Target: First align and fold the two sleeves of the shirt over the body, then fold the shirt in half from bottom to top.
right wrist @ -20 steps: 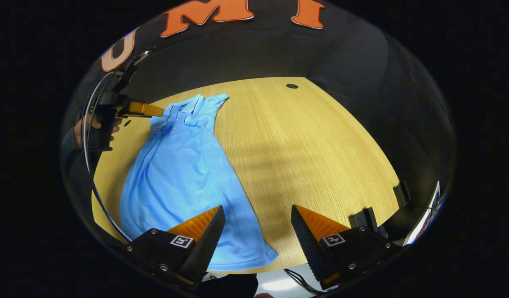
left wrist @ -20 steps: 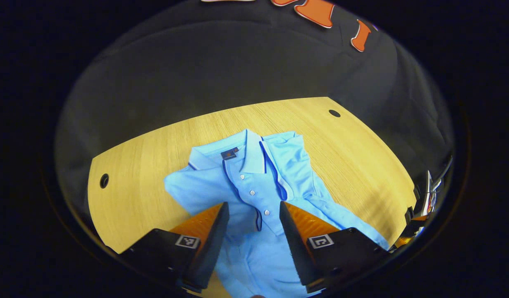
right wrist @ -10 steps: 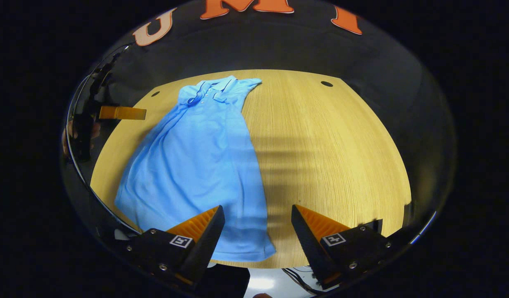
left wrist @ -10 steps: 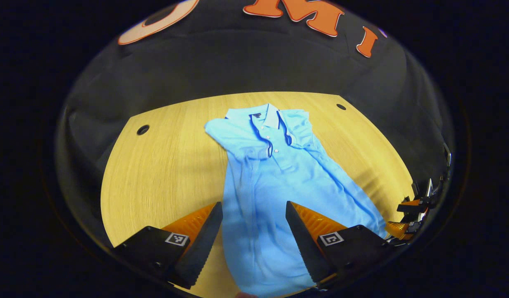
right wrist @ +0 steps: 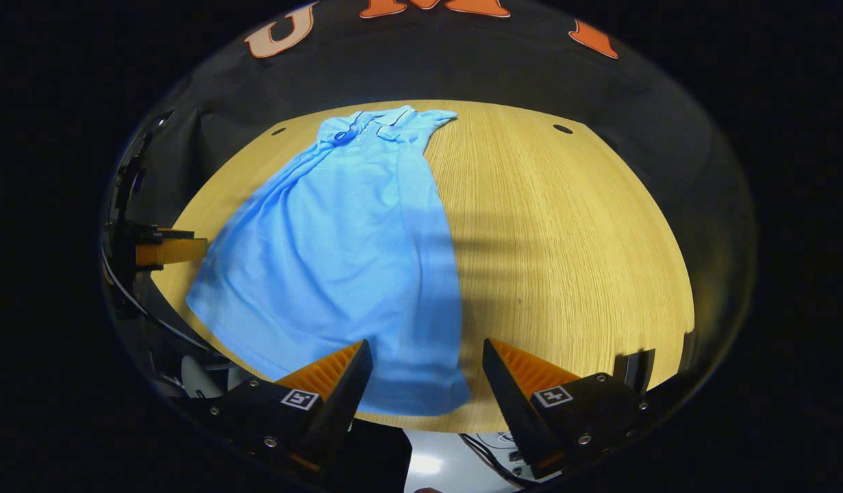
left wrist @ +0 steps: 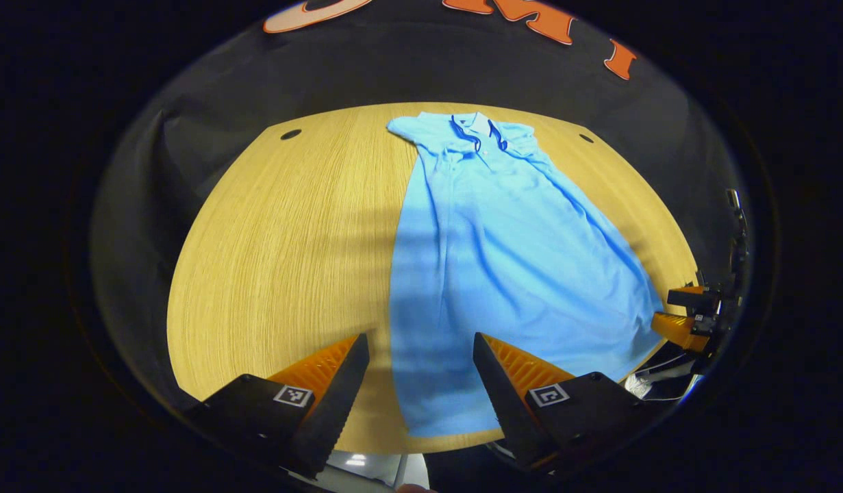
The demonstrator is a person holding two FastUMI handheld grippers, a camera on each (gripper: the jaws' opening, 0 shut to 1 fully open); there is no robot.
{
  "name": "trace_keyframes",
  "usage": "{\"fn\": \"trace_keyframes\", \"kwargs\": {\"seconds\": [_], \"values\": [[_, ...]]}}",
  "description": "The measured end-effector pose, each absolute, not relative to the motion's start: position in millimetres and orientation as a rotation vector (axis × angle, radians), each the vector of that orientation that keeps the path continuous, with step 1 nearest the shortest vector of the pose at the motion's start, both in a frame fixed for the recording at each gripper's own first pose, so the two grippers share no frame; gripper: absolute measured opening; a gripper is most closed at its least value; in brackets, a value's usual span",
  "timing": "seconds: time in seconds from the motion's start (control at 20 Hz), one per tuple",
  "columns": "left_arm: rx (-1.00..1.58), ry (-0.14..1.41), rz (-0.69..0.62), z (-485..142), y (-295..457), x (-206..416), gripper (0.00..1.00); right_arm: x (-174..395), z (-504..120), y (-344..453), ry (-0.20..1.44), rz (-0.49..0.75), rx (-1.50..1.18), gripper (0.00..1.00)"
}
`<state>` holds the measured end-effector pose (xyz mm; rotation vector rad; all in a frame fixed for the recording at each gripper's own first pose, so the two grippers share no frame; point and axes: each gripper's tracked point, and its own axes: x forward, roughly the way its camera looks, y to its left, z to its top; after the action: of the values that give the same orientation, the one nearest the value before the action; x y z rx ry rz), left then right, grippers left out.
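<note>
Shirt point(left wrist: 503, 253) lies flat on the table point(left wrist: 277, 239), sleeves folded in, collar at the far edge, hem near both grippers, left point(left wrist: 421, 356) and right point(right wrist: 426, 363), each spread and holding nothing.

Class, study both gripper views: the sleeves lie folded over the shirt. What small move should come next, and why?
Probably lower both open grippers onto the hem corners. The shirt lies flat on the table with sleeves tucked in. The left gripper and right gripper hover open over the bottom hem, gripping nothing, and the bottom-to-top fold is not yet done.
</note>
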<state>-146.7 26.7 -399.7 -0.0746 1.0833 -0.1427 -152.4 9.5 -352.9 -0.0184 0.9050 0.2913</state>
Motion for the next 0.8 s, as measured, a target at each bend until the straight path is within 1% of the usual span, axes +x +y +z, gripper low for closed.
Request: {"fn": "trace_keyframes", "kwargs": {"seconds": [0.25,0.3,0.35,0.4,0.45,0.55,0.6,0.65,0.7,0.75,0.8], "values": [[-0.127,1.134,-0.099,-425.4,27.6,-187.0,0.99,-162.0,-366.4,9.2,0.922,0.285,-0.012,0.98],[-0.106,1.119,-0.086,-426.3,30.2,-188.4,0.99,-164.4,-366.8,8.6,0.919,0.284,-0.024,0.98],[-0.082,1.117,-0.085,-424.7,31.2,-188.4,1.0,-160.8,-369.8,10.9,0.914,0.29,-0.033,0.98],[-0.071,1.121,-0.074,-427.5,31.7,-193.8,0.98,-163.4,-367.7,9.8,0.91,0.289,-0.048,0.96],[-0.083,1.104,-0.062,-427.3,31.3,-193.2,1.0,-162.8,-366.5,12.3,0.907,0.281,-0.036,0.97],[-0.09,1.1,-0.06,-424.4,26.8,-197.5,0.99,-164.3,-367.0,16.1,0.9,0.281,-0.033,0.87],[-0.088,1.112,-0.061,-426.9,22.9,-200.8,0.97,-167.2,-368.8,17.5,0.909,0.282,-0.032,0.76],[-0.09,1.104,-0.07,-425.4,17.3,-198.8,0.82,-167.9,-367.4,19.1,0.919,0.28,-0.025,0.68],[-0.084,1.107,-0.083,-425.6,10.7,-198.7,0.67,-167.6,-368.2,22.7,0.93,0.271,-0.009,0.41],[-0.086,1.118,-0.097,-425.3,4.6,-197.5,0.48,-167.5,-366.4,29.0,0.932,0.275,0.02,0.35],[-0.087,1.137,-0.082,-425.3,4.1,-199.7,0.29,-167.9,-365.1,36.6,0.938,0.284,0.078,0.17]]}}
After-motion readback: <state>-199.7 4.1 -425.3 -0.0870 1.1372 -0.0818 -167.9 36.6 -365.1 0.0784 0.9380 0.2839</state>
